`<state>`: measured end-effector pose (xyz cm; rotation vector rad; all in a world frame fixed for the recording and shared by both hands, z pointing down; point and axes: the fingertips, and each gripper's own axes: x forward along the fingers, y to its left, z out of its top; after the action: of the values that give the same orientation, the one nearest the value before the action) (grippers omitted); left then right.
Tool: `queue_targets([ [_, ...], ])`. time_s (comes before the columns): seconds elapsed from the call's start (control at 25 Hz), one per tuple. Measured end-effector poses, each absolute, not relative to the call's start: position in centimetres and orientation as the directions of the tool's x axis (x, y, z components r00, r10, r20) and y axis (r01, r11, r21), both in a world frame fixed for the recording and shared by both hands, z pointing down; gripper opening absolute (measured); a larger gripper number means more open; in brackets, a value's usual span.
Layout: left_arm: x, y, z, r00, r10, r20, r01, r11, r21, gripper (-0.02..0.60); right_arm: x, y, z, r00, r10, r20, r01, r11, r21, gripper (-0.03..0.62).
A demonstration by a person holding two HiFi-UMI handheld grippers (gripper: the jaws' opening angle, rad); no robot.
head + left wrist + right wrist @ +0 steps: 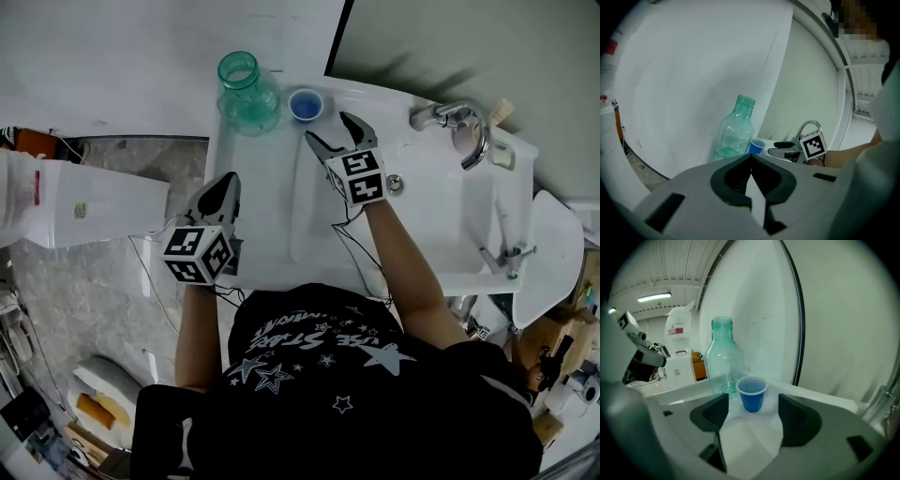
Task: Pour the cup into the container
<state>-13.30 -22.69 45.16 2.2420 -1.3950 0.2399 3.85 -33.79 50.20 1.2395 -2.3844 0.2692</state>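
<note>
White counter (272, 220) with a basin (441, 225) on its right. The blue cup (306, 104) stands upright at the counter's far edge, mouth up, long axis vertical. It is just beside the green bottle (247, 92), which stands nearer the far left corner. Bare counter lies open on the near side of both. Right gripper (330, 129): jaws apart, nothing between them, aimed at the cup, which stands just ahead of the tips, in line with their gap. Left gripper (225, 183): jaws together, empty, over the counter's left edge, well apart from the cup.

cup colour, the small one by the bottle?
Blue cup, clearest in the right gripper view, beside the green-tinted bottle.
</note>
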Motion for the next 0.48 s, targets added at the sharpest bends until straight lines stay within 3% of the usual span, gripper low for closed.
queue_targets([
  [0.48, -6.9, -16.7, 41.4, 0.495, -0.811, 0.312, -0.865, -0.426, 0.265, 0.011, 8.6, -25.1, 43.0, -0.552, -0.757, 0.349, -0.805, 0.593, 0.014, 0.234],
])
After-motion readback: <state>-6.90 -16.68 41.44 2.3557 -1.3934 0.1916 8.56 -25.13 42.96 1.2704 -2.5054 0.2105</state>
